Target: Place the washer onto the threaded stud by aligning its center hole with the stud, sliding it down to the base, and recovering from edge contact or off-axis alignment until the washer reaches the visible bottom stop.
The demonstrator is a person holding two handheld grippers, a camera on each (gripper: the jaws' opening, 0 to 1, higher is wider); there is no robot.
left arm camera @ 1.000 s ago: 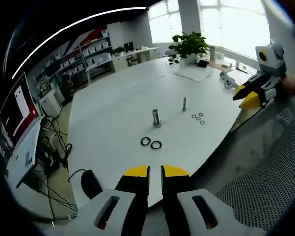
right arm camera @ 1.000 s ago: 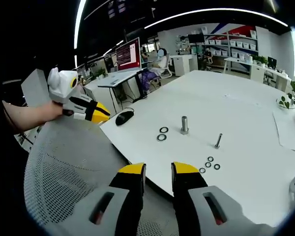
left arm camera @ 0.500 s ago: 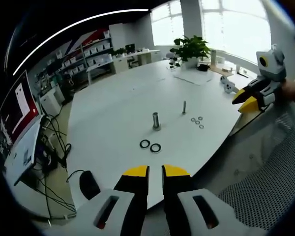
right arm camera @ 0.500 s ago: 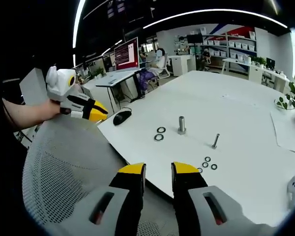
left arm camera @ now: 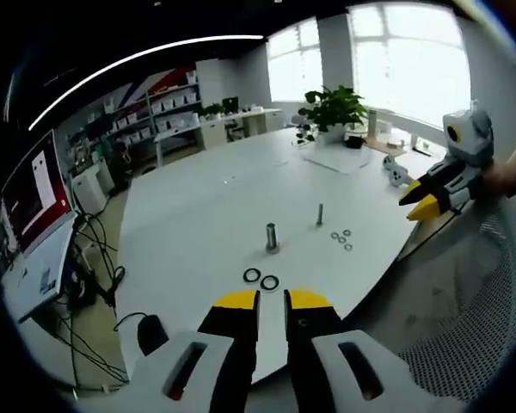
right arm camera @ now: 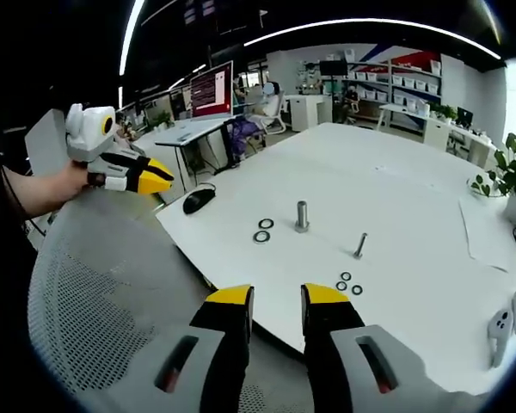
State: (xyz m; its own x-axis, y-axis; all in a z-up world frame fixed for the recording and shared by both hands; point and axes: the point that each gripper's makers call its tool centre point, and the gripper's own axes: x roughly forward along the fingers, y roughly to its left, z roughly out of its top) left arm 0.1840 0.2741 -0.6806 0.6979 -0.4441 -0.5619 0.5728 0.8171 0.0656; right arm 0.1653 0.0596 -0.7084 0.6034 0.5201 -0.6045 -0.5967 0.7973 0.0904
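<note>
Nothing is done yet: both washers [left arm camera: 261, 278] lie on the counter [left arm camera: 198, 206] at frame centre, just beside the bare stud [left arm camera: 272, 237]. Left tool [left arm camera: 272, 300] and right tool [right arm camera: 272, 296] hold nothing, jaws slightly apart.

On the table [right arm camera: 396, 189] a thick stud [right arm camera: 302, 216] is standing, with two big washers [right arm camera: 263, 231] lying to its left. To its right a thin stud [right arm camera: 360, 246] is standing, and three small washers [right arm camera: 347, 283] are lying before it.
</note>
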